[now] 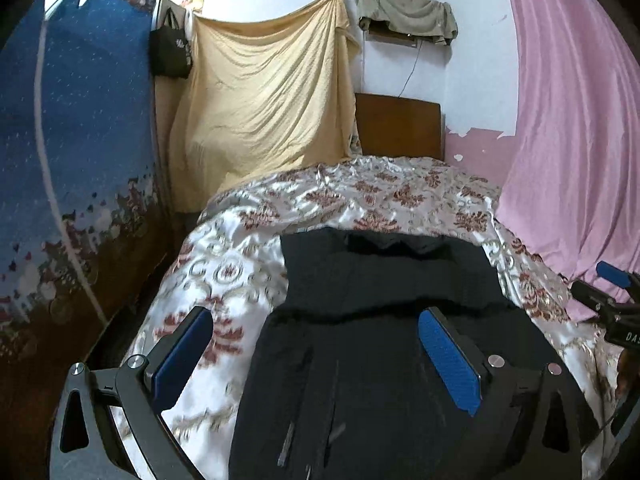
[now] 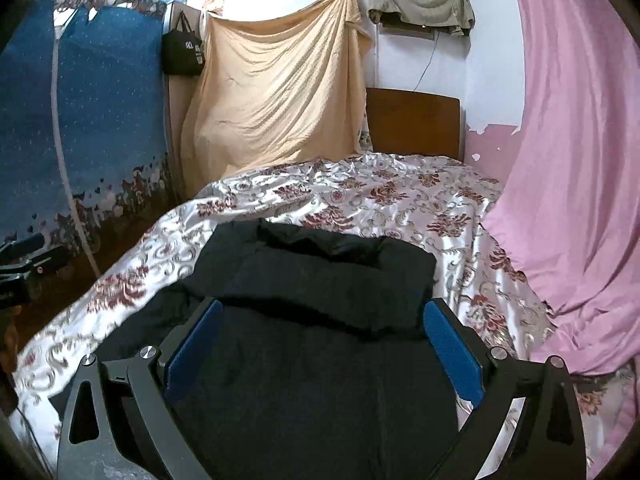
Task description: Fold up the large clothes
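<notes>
The left tongs [image 1: 316, 354] have their blue pads wide apart and hold nothing; the black garment [image 1: 376, 360] lies on the flowered bedspread [image 1: 240, 264] under and ahead of them, mostly beneath the right pad. The right tongs [image 2: 324, 344] are spread apart too, empty, with the same garment [image 2: 316, 344] between and below both pads. Behind it stands the wooden headboard [image 2: 414, 122].

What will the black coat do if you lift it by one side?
The black coat would probably flop and sag, since it already lies creased and partly folded. It may slide easily, because the bedspread looks shiny and satiny. Its thick layers suggest some weight.
</notes>
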Demonstrator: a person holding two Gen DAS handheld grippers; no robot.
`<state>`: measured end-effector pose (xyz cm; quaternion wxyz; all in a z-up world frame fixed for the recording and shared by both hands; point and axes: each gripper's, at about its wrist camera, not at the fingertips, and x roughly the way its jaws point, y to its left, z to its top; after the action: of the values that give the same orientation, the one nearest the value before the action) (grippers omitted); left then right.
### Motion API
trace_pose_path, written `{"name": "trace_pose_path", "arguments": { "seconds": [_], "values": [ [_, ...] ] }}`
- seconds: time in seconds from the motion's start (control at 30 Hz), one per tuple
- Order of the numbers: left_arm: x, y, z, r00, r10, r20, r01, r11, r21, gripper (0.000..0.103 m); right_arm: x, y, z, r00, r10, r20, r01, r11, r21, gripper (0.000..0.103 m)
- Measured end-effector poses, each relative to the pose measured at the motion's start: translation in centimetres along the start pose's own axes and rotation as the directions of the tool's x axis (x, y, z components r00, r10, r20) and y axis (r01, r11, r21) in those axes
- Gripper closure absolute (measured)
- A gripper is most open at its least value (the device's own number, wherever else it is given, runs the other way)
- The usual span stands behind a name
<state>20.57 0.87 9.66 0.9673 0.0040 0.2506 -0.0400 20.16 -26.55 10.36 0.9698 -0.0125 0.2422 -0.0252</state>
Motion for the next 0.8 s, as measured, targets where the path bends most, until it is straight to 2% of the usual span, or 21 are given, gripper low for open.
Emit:
{"name": "trace_pose_path", "arguments": {
  "seconds": [0.27,0.5,0.8],
  "values": [
    [-2.1,2.0,-4.3,0.998,0.016,-0.056,-0.015,1.000,0.023,0.000,-3.9,-0.1,-2.8,0.998,-0.061,0.001,0.061,0.998,0.003,0.005],
    [-3.8,2.1,-6.9,0.997,-0.010,-0.080,0.016,0.998,0.066,0.000,-6.5,0.5,-5.6,0.998,-0.059,-0.020,0.059,0.998,0.006,0.002],
    [-4.9,2.8,-9.9,0.992,-0.025,-0.124,0.034,0.997,0.067,0.000,-9.2,1.1,-9.0,0.997,-0.055,-0.049,0.054,0.998,-0.008,0.002]
  ]
}}
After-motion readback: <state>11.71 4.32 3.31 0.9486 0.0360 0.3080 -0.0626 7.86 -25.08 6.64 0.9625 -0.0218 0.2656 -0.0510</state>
